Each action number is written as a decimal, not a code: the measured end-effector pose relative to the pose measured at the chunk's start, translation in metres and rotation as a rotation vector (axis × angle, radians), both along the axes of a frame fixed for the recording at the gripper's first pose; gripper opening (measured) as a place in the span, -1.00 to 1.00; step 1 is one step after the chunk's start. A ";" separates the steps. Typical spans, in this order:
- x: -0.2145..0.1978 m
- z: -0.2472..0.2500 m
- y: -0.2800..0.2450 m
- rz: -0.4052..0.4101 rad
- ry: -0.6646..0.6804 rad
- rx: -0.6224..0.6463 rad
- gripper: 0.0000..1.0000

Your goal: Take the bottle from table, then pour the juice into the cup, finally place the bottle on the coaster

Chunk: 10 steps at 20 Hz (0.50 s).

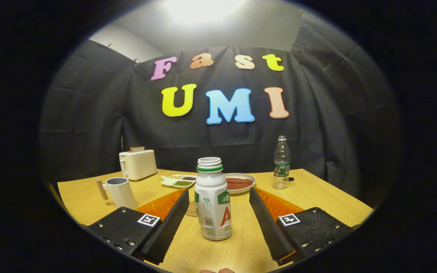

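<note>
We look forward along the gripper (218,197), whose two fingers stand wide apart and touch nothing; each finger carries a square black-and-white marker on its block. Between the fingers, clear of both, we see the juice bottle (212,199), a white, uncapped bottle with a green ring under its threaded neck and a green, white and red label, standing upright on the wooden table (328,204). The gaps on either side of the bottle are roughly equal, so it sits about midway between the finger pads. Just behind the bottle, beside the inner edge of the left finger, we see part of a round brown coaster (192,209), mostly hidden by the bottle and that finger. Beyond the left finger stands the cup (121,191), a white mug with a wooden handle turned away from the bottle; we cannot tell what it holds. Beyond the fingertips, directly behind the bottle, lies a divided white tray (178,181) with small portions of green, yellow and dark food, and just beside it a shallow plate (240,182) of reddish-brown food. Farther out, beyond the right finger, a clear plastic water bottle (281,163) with a green label stands upright. Farthest beyond the left finger, near the table's back edge, sits a cream toaster (138,163) with a slice of bread showing in its slot, against the black cloth wall.
</note>
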<state>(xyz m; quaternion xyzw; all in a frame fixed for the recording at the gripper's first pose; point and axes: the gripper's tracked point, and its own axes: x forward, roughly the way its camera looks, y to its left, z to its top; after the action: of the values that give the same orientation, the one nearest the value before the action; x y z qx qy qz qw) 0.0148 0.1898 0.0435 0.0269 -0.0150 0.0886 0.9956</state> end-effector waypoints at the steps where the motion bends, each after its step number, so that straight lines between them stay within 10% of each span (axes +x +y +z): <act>1: 0.004 -0.005 0.005 -0.003 0.012 0.004 0.96; 10: 0.042 -0.029 0.016 -0.053 0.086 -0.030 0.96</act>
<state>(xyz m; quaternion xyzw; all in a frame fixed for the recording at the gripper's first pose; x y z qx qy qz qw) 0.0568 0.2057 0.0145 0.0156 0.0284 0.0611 0.9976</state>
